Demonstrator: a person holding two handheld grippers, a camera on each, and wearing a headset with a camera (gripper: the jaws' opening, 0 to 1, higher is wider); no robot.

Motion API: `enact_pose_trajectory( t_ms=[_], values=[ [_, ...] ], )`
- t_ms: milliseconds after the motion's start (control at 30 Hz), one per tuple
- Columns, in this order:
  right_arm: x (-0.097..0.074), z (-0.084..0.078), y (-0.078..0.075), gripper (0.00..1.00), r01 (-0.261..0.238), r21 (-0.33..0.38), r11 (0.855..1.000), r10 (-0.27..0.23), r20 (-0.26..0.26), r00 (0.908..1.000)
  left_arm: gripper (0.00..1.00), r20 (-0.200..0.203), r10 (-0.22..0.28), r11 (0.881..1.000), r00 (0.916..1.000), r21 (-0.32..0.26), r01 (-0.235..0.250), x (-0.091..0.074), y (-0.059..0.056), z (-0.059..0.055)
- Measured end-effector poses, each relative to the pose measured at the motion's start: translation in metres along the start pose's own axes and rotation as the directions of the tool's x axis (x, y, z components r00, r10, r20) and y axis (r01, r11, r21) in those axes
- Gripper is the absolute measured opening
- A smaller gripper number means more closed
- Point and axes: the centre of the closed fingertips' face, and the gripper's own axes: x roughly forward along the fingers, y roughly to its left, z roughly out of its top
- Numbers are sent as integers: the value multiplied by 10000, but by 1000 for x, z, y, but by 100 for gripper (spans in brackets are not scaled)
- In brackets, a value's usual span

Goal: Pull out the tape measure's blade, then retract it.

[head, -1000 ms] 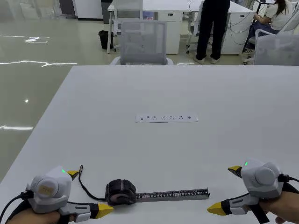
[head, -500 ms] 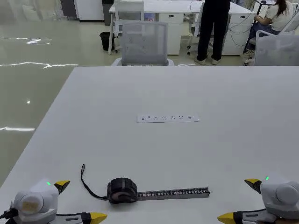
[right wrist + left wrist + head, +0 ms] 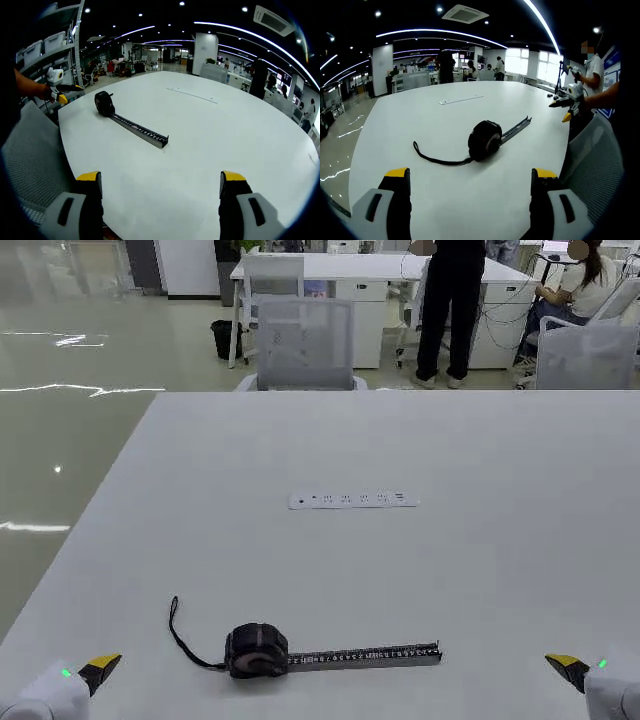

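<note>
Tape measure: we see the black tape measure lying on the white table, near its front edge and left of the middle.
Blade: the blade is drawn out and lies flat on the table, running to the right from the tape measure along the front edge; nothing touches its end.
Strap: a black strap curls away from the tape measure's left side onto the table.
Left gripper: we find the left gripper at the front edge, left of the tape measure and well apart from it, jaws wide apart and empty.
Right gripper: the right gripper sits at the front edge, right of the blade's end and clear of it, jaws likewise spread and empty.
Power strip: a white power strip lies at the table's middle.
Past the far edge: we see a grey chair and a person standing.
</note>
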Motion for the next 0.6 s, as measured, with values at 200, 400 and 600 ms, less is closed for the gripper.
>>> enact_pose_trajectory(
  t_ms=[200, 400, 600],
  values=[
    [-9, -9, 0, 100, 257, 49, 9997, -257, -81, 9996, 99, -143, 30, 9997, 9999, -226, -33, -8, 0, -8],
    [-11, -9, -3, 100, 397, 135, 9991, -396, -38, 9992, 99, -117, 161, 9981, 9998, -597, -168, -9, 2, -9],
    [-8, -9, -3, 100, 383, 84, 9992, -382, -80, 9992, 99, -23, 140, 9984, 9999, -540, -141, -7, -1, -8]
  ],
)
